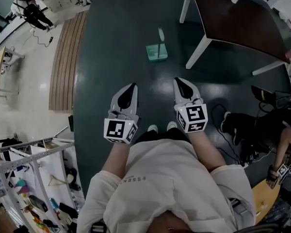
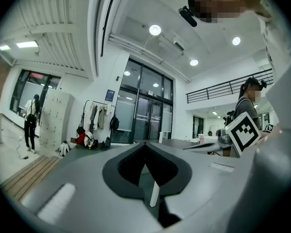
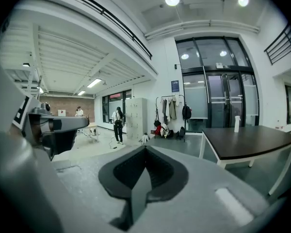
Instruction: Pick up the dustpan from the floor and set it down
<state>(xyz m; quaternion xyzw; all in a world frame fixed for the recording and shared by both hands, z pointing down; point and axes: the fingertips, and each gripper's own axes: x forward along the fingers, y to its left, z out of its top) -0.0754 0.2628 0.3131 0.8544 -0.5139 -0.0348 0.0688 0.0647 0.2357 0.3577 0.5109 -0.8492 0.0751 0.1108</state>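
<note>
- The dustpan (image 1: 156,52) is teal-green, with a pale handle standing up from it. It sits on the dark floor (image 1: 116,42), ahead of both grippers and well apart from them.
- One dustpan, two grippers, and one surface (image 1: 242,23) with a dark top; three of its white legs show.
- The left gripper (image 1: 132,87) has its jaws together at the tips and holds nothing.
- The right gripper (image 1: 178,81) is likewise closed and empty.
- Open dark floor lies between the grippers and the dustpan.
- The nearest white leg (image 1: 199,52) stands near the dustpan's right side.
- A wooden strip (image 1: 65,57) edges the dark floor on the left.
- Cables and gear (image 1: 262,115) crowd the right.
</note>
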